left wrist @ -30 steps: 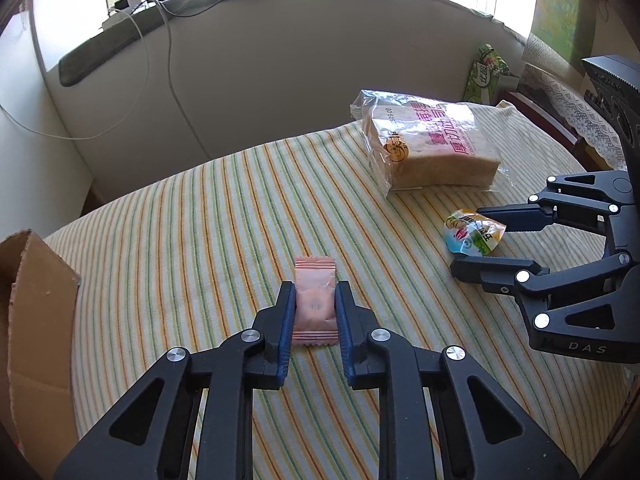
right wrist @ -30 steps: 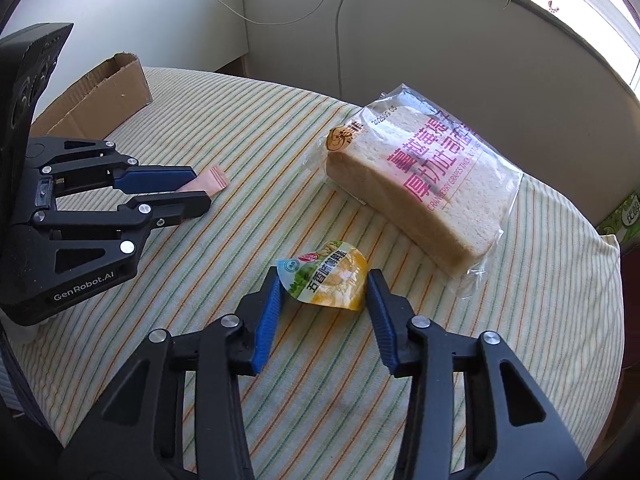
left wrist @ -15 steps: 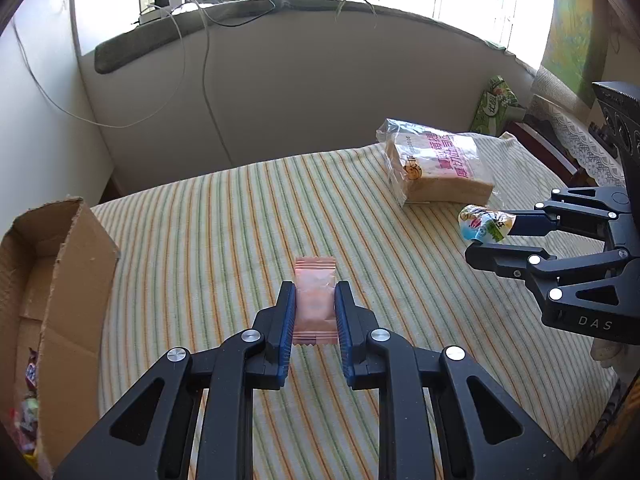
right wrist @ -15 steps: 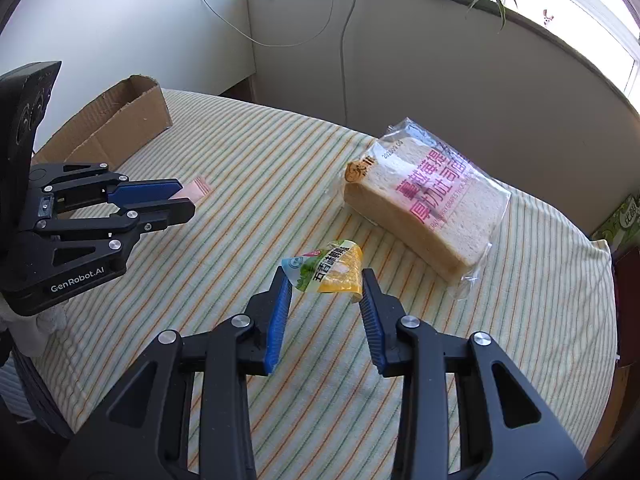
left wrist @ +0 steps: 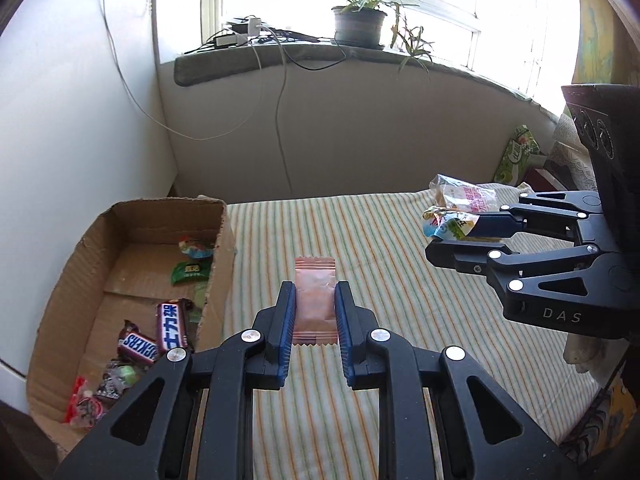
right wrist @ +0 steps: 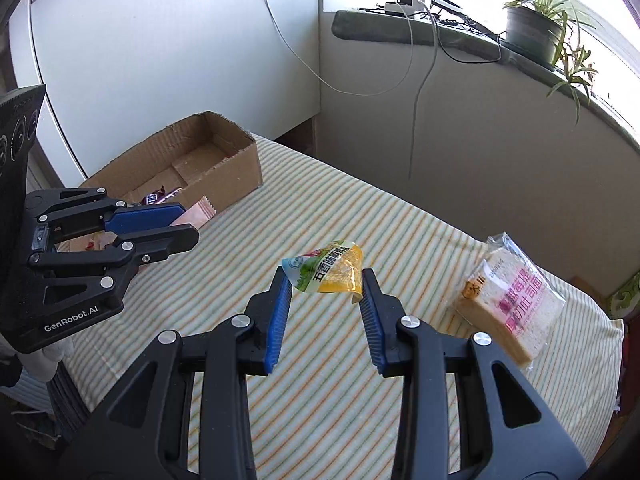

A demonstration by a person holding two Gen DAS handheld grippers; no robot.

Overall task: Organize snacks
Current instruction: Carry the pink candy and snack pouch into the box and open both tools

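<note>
My left gripper (left wrist: 315, 292) is shut on a pink snack packet (left wrist: 314, 296) and holds it in the air above the striped tablecloth, just right of the cardboard box (left wrist: 218, 256). In the right wrist view the same gripper (right wrist: 182, 226) shows at the left with the pink packet (right wrist: 196, 216) near the box (right wrist: 236, 168). My right gripper (right wrist: 324, 280) is shut on a yellow-green snack pouch (right wrist: 326, 268), lifted off the table. From the left wrist view that gripper (left wrist: 448, 236) holds the pouch (left wrist: 450, 224) at the right.
The box holds several wrapped sweets and chocolate bars (left wrist: 156, 336). A bagged loaf of sliced bread (right wrist: 510, 304) lies on the striped table (right wrist: 360, 216) at the right. A green packet (left wrist: 516, 156) leans by the wall. Cables and a potted plant (left wrist: 360, 24) sit on the windowsill.
Both grippers have risen off the table with their packets and swung left toward the cardboard box, whose inside has come into view. The bread stays put.
</note>
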